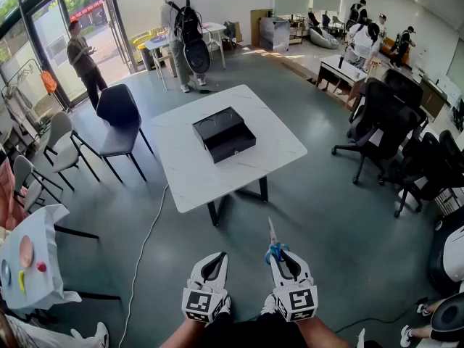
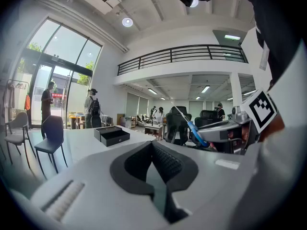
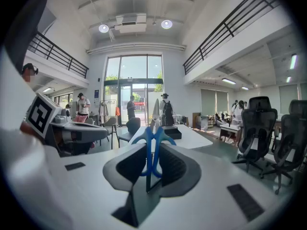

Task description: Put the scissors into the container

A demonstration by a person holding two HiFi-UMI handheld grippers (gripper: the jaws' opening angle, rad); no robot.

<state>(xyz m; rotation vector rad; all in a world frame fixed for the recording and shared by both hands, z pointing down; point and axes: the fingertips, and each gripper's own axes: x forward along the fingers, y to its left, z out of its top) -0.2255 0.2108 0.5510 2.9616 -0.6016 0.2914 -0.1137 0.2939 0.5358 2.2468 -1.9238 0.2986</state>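
The container is a black open box (image 1: 223, 133) lying on a white table (image 1: 188, 172) some way ahead of me; it also shows far off as the box (image 2: 111, 134) and the box (image 3: 171, 132). My right gripper (image 1: 280, 254) is shut on blue-handled scissors (image 1: 273, 246), blades pointing forward toward the table. In the right gripper view the scissors (image 3: 152, 133) stand upright between the jaws of the right gripper (image 3: 152, 152). My left gripper (image 1: 214, 258) hangs beside it, shut and holding nothing. From the left gripper (image 2: 156, 150) the scissors (image 2: 192, 126) show at the right.
Both grippers are over the grey floor, short of the table's near edge. A grey chair (image 1: 119, 122) stands left of the table and black office chairs (image 1: 384, 118) to the right. A white cable (image 1: 148, 230) runs across the floor. People stand at the back. A small table (image 1: 32, 267) is at the left.
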